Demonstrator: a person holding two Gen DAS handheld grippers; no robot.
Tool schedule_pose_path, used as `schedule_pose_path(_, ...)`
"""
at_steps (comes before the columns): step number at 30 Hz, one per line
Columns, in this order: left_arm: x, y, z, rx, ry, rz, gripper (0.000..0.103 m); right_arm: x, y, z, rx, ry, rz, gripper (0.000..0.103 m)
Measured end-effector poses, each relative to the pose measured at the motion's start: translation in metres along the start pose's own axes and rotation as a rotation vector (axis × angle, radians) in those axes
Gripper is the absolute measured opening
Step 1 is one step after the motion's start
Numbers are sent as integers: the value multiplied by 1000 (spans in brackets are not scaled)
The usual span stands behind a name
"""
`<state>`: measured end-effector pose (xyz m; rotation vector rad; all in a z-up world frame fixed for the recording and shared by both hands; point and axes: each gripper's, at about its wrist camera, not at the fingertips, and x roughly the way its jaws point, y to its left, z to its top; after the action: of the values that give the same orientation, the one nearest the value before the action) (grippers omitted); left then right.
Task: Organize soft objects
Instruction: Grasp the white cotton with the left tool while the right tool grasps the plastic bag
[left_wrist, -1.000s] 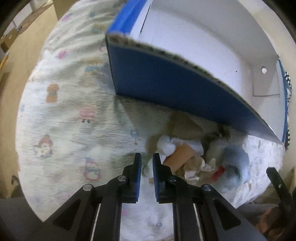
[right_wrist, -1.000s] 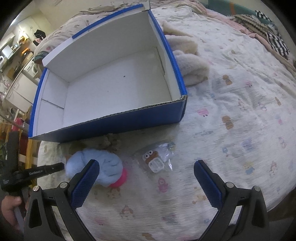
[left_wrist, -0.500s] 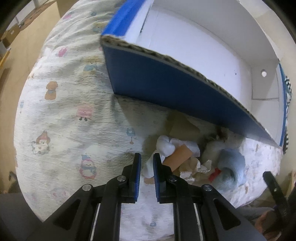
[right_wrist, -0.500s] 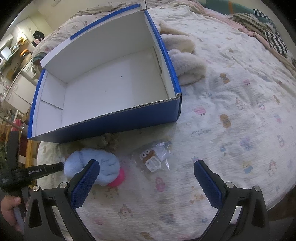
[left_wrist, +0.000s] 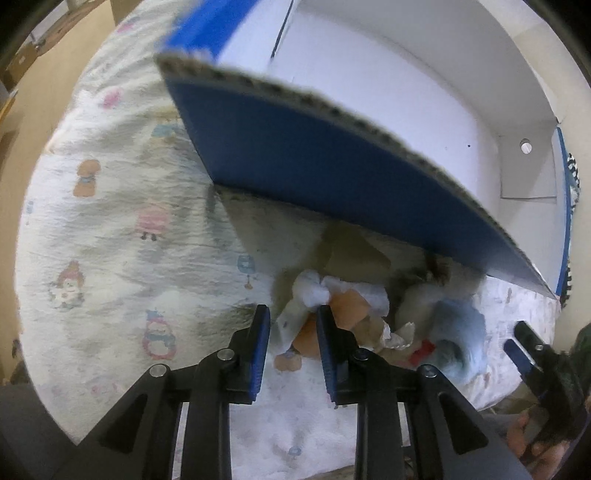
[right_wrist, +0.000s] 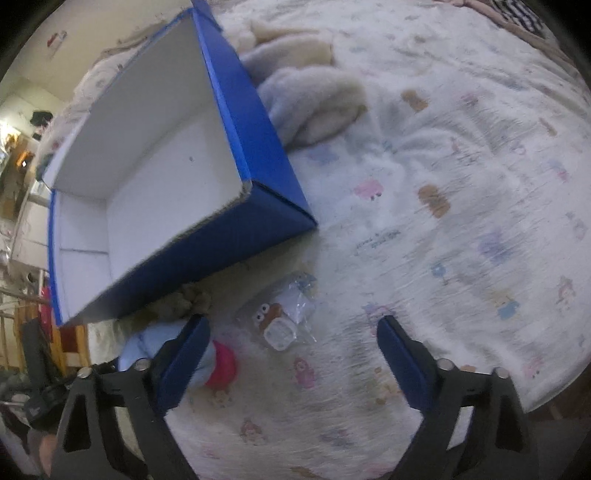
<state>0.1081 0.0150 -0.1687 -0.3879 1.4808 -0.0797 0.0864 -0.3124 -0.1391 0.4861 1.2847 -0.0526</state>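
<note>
Blue cardboard forms the outside of the box (right_wrist: 258, 122), white within and seen empty, set on a printed bedspread (right_wrist: 461, 184). The soft objects are found in a loose heap against the box's near wall. In the left wrist view the heap lies at about one o'clock from the left gripper (left_wrist: 291, 325): a white-and-orange crumpled bundle (left_wrist: 343, 302) just beyond the fingertips, and a pale blue plush (left_wrist: 458, 332) at three o'clock of it. In the right wrist view the same plush (right_wrist: 147, 343), with a pink part, is partly hidden behind the left finger of the right gripper (right_wrist: 291, 332), and a small clear packet (right_wrist: 284, 317) with a cartoon face lies between the fingers, toward twelve o'clock.

The left gripper's jaws are opening from a narrow gap, and part of the bundle is seen between them, though no pressing of the pads can be made out. The right gripper's jaws stand wide and are closing, with nothing pressed.

The bundle is judged light, limp and easily crushed; it is best taken by a thick gathered fold at its middle. The packet is judged slippery and thin, so its stiffer centre is the better hold than its film edge.
</note>
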Motion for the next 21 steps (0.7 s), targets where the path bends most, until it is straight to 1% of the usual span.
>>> schedule_pose_path(2,7,-3,2,-3,15,-19,23,13,8,1,-27,30,-16,87)
schedule_pose_path(5,14,-9,4,21,23,-14,23,35,21,1,-70,70,-44,87)
schedule_pose_path(9,19,-10,10,9,21,-49,14,59,35,-4,-116,98,-84,87)
schedule_pose_path(10,15,-9,10,18,16,-49,11,64,38,-5,-133,102,-101,85)
schedule_pose_path(11,10,-8,10,33,5,-43,10,68,42,-8,-155,102,-123,75)
schedule_pose_path(12,7,-9,9,49,-8,-37,9,70,46,-10,-178,97,-145,61)
schedule_pose_path(13,3,-10,9,57,-20,-36,9,71,49,-12,-199,88,-162,53)
schedule_pose_path(14,-2,-8,7,59,-28,-38,9,70,52,-12,-213,79,-165,37)
schedule_pose_path(15,-7,-7,6,58,-36,-39,9,68,53,-13,-216,75,-158,31)
schedule_pose_path(16,-12,-5,5,56,-44,-39,8,66,52,-13,-206,70,-143,28)
schedule_pose_path(17,-17,-2,3,52,-51,-38,8,63,49,-13,-190,66,-116,27)
schedule_pose_path(18,-21,1,1,42,-53,-45,8,60,47,-13,-178,62,-97,27)
schedule_pose_path(21,-32,10,-5,18,-66,-64,8,49,45,-17,-181,37,-78,27)
